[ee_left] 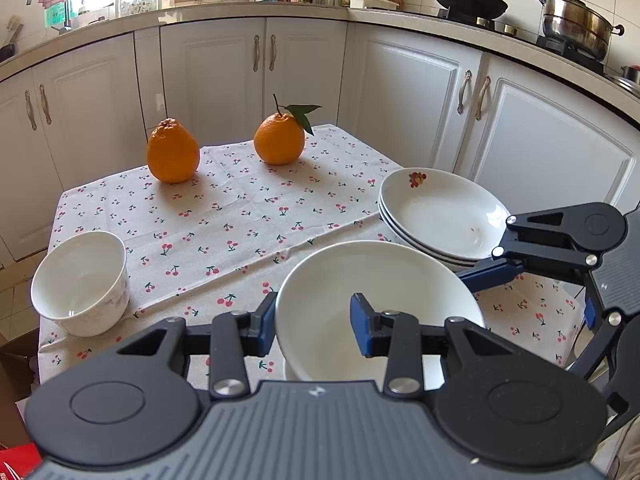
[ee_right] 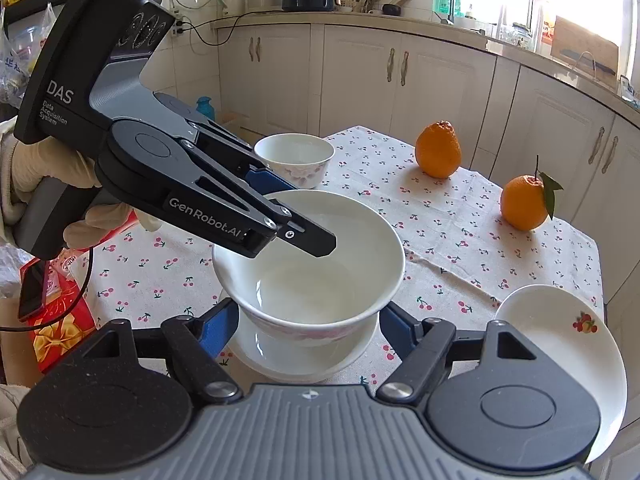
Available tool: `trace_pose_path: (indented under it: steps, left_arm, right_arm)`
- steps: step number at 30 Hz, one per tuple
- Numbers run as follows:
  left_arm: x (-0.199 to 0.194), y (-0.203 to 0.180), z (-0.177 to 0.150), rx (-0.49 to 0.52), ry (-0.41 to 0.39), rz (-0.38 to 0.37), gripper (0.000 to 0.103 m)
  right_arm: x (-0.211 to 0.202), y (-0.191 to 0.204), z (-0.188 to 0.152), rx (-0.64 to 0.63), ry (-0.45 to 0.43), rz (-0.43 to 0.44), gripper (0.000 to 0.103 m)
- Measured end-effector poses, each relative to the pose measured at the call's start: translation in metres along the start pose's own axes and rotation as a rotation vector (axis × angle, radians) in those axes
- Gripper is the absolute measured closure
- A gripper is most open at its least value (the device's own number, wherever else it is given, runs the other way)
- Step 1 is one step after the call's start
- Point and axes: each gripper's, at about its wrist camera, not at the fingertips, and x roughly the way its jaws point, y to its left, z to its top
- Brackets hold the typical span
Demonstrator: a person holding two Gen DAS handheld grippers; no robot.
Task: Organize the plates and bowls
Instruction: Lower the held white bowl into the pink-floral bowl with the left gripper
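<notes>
My left tongs (ee_left: 314,326) clamp the rim of a white bowl (ee_right: 308,256), one finger inside, above a second bowl (ee_right: 280,354) on the worktop (ee_left: 240,216). My right tongs (ee_right: 308,326) straddle it half-wide, not touching. Stacked plates (ee_left: 436,216) sit alongside.

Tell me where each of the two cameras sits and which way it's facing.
Left wrist: on the left hand-held gripper, angled down across the table toward the stove-side cabinets; its fingers clamp the bowl rim.
Right wrist: on the right hand-held gripper, facing the window-side cabinets; its fingers flank the bowl; a gloved hand shows.
Shared: bowl, two oranges, plates, smaller bowl.
</notes>
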Motion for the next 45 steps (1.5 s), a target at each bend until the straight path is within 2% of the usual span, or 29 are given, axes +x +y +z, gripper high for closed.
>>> trace_pose_path:
  steps: [10, 32, 33, 35, 37, 39, 41, 45]
  left_arm:
    - [0.009, -0.003, -0.009, -0.005, 0.035, 0.002, 0.066]
    - [0.014, -0.002, -0.015, -0.006, 0.05, 0.01, 0.066]
    - [0.014, -0.002, -0.016, -0.008, 0.051, 0.008, 0.064]
    - [0.014, -0.001, -0.018, -0.008, 0.056, 0.007, 0.062]
    - [0.012, -0.001, -0.02, -0.012, 0.053, 0.013, 0.053]
    - [0.009, 0.0, -0.022, -0.014, 0.043, 0.022, 0.043]
    - [0.002, 0.0, -0.024, -0.012, 0.028, 0.032, 0.038]
    - [-0.01, 0.0, -0.027, -0.012, 0.001, 0.05, 0.035]
  right_arm:
    - [0.006, -0.003, -0.006, 0.008, 0.026, 0.017, 0.022]
    - [0.012, -0.001, -0.007, -0.008, 0.049, 0.016, 0.021]
    - [0.012, -0.001, -0.008, -0.009, 0.049, 0.013, 0.02]
    - [0.011, 0.0, -0.008, -0.017, 0.035, -0.007, 0.01]
    - [0.007, -0.001, -0.007, -0.014, 0.016, -0.006, 0.001]
    - [0.003, -0.003, -0.006, -0.006, 0.004, 0.007, 0.0]
    - [0.002, -0.004, -0.005, -0.007, -0.001, -0.001, 0.0]
    - [0.0, -0.005, -0.003, -0.003, -0.007, -0.008, 0.0]
